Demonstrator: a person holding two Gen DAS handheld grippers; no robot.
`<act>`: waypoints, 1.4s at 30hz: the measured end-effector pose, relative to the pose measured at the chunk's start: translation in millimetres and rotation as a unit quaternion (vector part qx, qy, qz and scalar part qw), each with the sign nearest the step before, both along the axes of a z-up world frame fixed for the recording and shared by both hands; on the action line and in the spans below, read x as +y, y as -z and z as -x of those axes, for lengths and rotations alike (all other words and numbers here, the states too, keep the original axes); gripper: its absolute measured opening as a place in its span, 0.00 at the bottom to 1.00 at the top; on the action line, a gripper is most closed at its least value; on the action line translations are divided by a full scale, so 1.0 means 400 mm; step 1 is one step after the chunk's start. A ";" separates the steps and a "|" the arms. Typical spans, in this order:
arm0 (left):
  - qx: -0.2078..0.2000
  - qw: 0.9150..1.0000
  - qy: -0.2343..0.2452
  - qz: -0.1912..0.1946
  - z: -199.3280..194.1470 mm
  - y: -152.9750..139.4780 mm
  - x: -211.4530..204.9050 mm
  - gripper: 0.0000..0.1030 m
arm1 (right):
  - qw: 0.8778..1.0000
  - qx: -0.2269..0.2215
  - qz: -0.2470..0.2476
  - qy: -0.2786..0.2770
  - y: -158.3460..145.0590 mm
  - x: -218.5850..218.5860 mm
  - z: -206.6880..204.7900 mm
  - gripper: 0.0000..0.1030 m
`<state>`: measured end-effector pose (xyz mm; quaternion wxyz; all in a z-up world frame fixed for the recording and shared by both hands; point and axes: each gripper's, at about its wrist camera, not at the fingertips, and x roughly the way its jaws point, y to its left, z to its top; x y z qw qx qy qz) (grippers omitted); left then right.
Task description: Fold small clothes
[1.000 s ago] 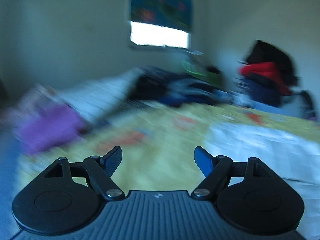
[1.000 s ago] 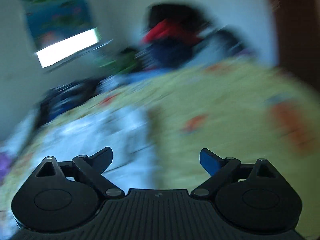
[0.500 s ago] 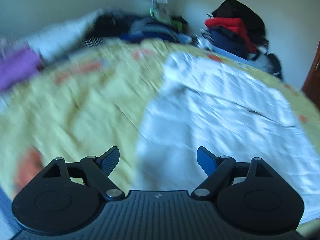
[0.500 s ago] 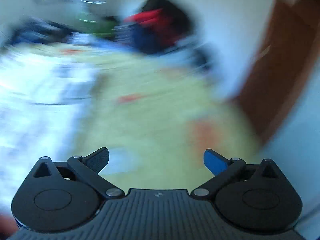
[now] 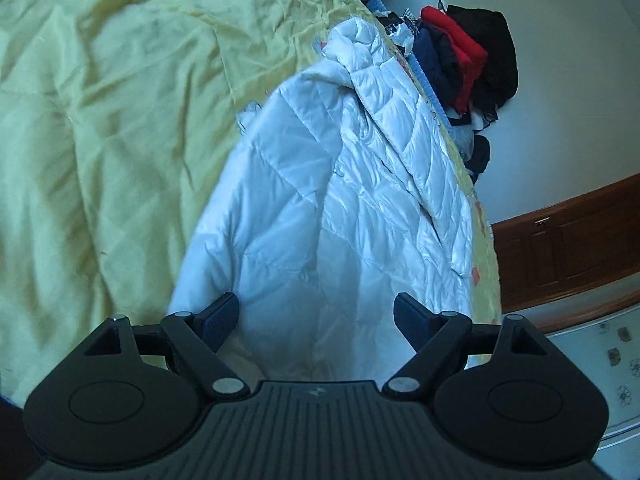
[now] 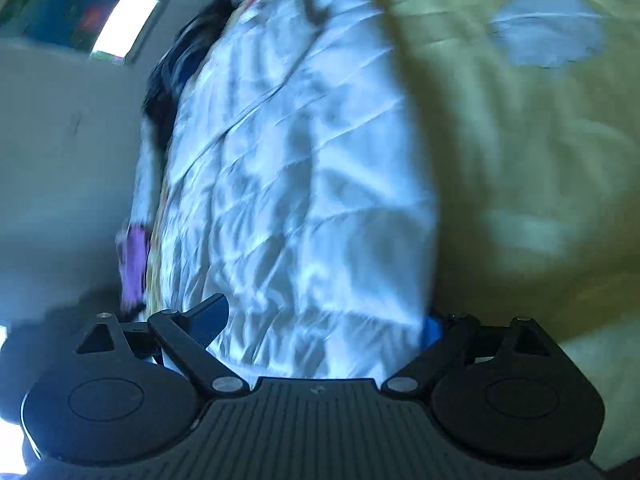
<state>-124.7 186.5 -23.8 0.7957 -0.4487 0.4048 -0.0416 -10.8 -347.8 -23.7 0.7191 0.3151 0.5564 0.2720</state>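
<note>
Two tongs hang over a white quilted jacket point(image 5: 352, 184) that lies spread on a bed under a yellow cover point(image 5: 100, 120). The left tongs point(image 5: 316, 314) stand wide apart just above the jacket's near hem, with nothing between their blue pads. The right tongs point(image 6: 320, 326) are also spread wide, and the jacket point(image 6: 296, 184) fills the gap between them; its edge covers most of the right pad, so whether that pad touches the cloth cannot be told. The right wrist view is blurred. In the left wrist view a pile of clothes point(image 5: 460, 52), red, navy and black, sits past the far edge of the bed against the wall, and a brown wooden door point(image 5: 568, 248) shows at the right.
</note>
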 end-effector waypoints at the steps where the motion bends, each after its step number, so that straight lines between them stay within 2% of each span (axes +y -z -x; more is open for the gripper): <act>1: 0.001 1.000 0.003 -0.004 0.000 -0.004 0.004 0.82 | 1.000 0.002 0.001 -0.008 0.000 0.012 0.004 0.92; 9: 0.000 0.999 0.000 -0.043 -0.004 -0.045 0.038 0.82 | 1.000 0.002 0.020 0.003 -0.015 0.021 -0.018 0.90; 12: 0.016 0.999 -0.004 -0.052 -0.004 -0.037 0.043 0.82 | 1.000 0.002 0.021 0.001 -0.012 0.018 -0.020 0.91; 22: 0.015 0.998 -0.010 -0.059 0.002 -0.032 0.057 0.82 | 1.000 0.002 0.013 0.005 -0.005 0.018 -0.023 0.93; 25: 0.023 0.995 -0.028 -0.088 0.004 -0.040 0.053 0.82 | 1.000 0.002 0.014 0.007 -0.005 0.017 -0.022 0.93; 27: 0.020 0.987 -0.047 -0.150 0.006 -0.078 0.034 0.82 | 0.999 0.000 0.035 0.008 -0.019 0.019 -0.020 0.91; 28: 0.014 0.979 -0.052 -0.199 0.002 -0.106 0.010 0.82 | 0.998 -0.013 0.059 0.016 -0.036 0.019 -0.019 0.90; 29: 0.005 0.967 -0.055 -0.250 -0.002 -0.134 -0.022 0.82 | 0.992 -0.047 0.108 0.036 -0.068 0.019 -0.012 0.86; 31: -0.023 0.942 -0.050 -0.330 -0.017 -0.178 -0.101 0.82 | 0.972 -0.119 0.196 0.053 -0.129 0.041 0.002 0.88; 32: -0.039 0.936 -0.039 -0.349 -0.026 -0.189 -0.142 0.82 | 0.958 -0.158 0.230 0.059 -0.159 0.060 0.010 0.89; 33: -0.055 0.932 -0.027 -0.358 -0.035 -0.195 -0.182 0.82 | 0.946 -0.195 0.252 0.060 -0.185 0.085 0.020 0.90; 35: -0.087 0.926 0.005 -0.367 -0.055 -0.195 -0.264 0.83 | 0.933 -0.246 0.256 0.051 -0.212 0.144 0.036 0.95; 38: -0.103 0.924 0.053 -0.366 -0.087 -0.182 -0.367 0.82 | 0.931 -0.278 0.236 0.004 -0.205 0.238 0.048 0.95; 40: -0.110 0.925 0.083 -0.355 -0.090 -0.176 -0.414 0.82 | 0.935 -0.267 0.230 -0.025 -0.187 0.288 0.038 0.95; 42: -0.118 0.919 0.109 -0.360 -0.073 -0.171 -0.446 0.82 | 0.944 -0.244 0.212 -0.066 -0.166 0.328 0.039 0.94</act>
